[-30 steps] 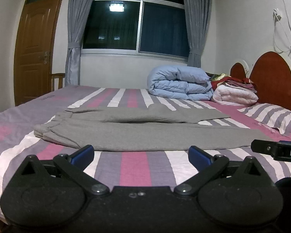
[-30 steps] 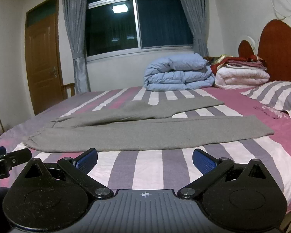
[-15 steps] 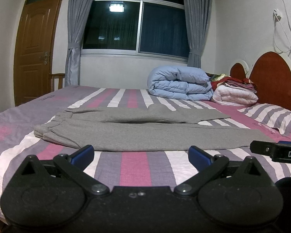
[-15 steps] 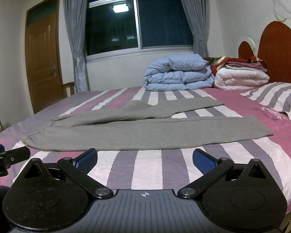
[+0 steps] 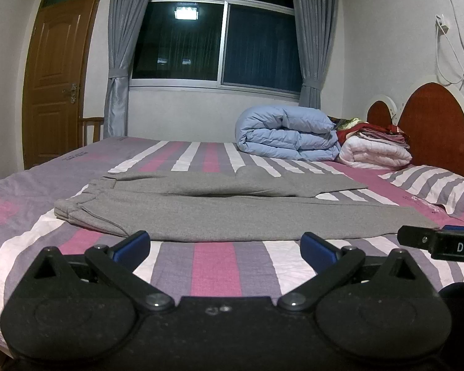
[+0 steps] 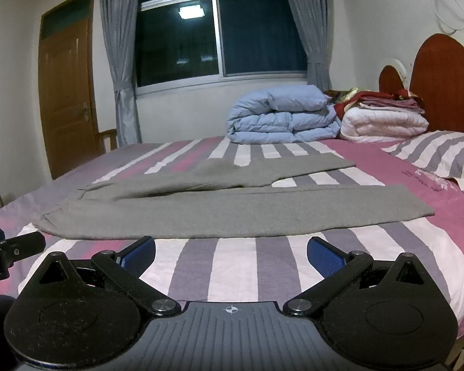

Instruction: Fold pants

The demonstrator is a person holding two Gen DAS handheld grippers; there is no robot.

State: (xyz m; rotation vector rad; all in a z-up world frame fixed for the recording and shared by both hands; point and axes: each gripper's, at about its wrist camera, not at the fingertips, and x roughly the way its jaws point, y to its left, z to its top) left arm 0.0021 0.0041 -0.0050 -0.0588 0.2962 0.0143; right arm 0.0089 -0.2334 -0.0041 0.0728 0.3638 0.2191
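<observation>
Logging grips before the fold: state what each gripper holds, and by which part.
Nothing is held. The left gripper and right gripper both have open jaws, short of the grey pants lying on the bed.

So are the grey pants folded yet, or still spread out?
Spread out. The grey pants lie flat on the bed, both legs apart and at full length, waistband to the left.

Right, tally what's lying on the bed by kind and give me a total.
Grey pants: 1
Folded quilts, blue quilt and white quilt: 2
Striped pillow: 1
Stack of folded red cloths on the white quilt: 1
Total: 5
</observation>
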